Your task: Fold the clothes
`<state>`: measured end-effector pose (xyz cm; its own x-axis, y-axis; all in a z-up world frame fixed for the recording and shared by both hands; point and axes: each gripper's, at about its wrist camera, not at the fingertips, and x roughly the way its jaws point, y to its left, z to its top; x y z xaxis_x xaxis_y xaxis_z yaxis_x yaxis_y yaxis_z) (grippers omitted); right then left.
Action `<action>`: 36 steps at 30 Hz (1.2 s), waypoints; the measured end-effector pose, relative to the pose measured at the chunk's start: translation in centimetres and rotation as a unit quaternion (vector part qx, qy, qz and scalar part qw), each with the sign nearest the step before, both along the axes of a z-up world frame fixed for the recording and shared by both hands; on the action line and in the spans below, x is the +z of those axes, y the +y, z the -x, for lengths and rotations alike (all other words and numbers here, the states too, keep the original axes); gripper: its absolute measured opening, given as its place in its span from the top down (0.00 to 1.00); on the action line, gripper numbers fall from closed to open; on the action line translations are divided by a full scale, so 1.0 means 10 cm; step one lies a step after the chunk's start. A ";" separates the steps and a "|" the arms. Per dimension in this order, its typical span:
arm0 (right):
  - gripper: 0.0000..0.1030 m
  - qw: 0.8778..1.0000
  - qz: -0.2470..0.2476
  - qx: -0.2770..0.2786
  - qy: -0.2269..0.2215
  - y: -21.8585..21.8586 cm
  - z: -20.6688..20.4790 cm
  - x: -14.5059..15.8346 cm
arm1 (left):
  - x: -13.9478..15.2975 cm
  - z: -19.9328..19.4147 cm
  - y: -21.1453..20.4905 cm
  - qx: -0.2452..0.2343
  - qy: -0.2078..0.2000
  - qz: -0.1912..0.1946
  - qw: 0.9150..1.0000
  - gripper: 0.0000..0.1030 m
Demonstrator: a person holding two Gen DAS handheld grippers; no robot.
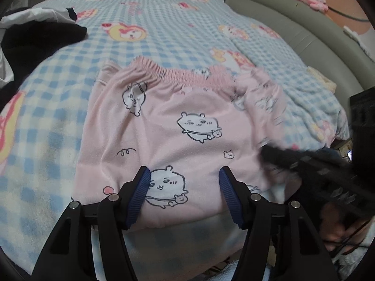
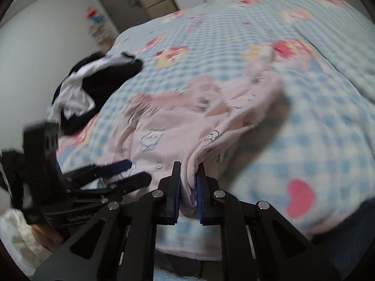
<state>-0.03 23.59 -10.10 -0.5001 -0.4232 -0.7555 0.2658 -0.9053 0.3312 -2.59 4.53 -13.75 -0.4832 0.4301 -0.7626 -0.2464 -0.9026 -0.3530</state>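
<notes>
Pink pyjama trousers point(image 1: 178, 126) with white cartoon animals lie on the blue checked blanket point(image 1: 164, 35), elastic waistband at the far side. My left gripper point(image 1: 184, 175) is open, its blue pads just above the near part of the trousers, holding nothing. My right gripper point(image 2: 188, 171) is shut on a bunched fold of the pink trousers point(image 2: 211, 117) at their near right edge. The right gripper shows blurred at the right of the left wrist view point(image 1: 316, 168). The left gripper shows at the left of the right wrist view point(image 2: 112, 171).
A pile of black and white clothes point(image 1: 35, 35) lies at the far left of the bed, also in the right wrist view point(image 2: 93, 82). A grey padded headboard point(image 1: 304, 23) curves along the right. The bed's near edge is just below the grippers.
</notes>
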 end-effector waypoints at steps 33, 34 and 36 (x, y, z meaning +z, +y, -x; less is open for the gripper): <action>0.73 0.985 0.140 -0.081 -0.052 0.53 -0.13 -0.22 | 0.08 0.47 0.80 -0.043 -0.067 -0.027 0.996 0.80; 0.72 0.981 0.159 -0.093 -0.057 0.62 -0.14 -0.23 | 0.07 0.48 0.78 -0.039 -0.067 -0.027 0.997 0.81; 0.72 0.976 0.169 -0.131 -0.045 0.81 -0.16 -0.20 | 0.06 0.49 0.75 -0.030 -0.069 -0.027 0.997 0.82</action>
<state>1.60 31.69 -12.06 -0.5627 -0.5220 -0.6410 -0.0045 -0.7735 0.6338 -7.52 12.04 -13.17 -0.3478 0.4963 -0.7954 -0.2443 -0.8671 -0.4342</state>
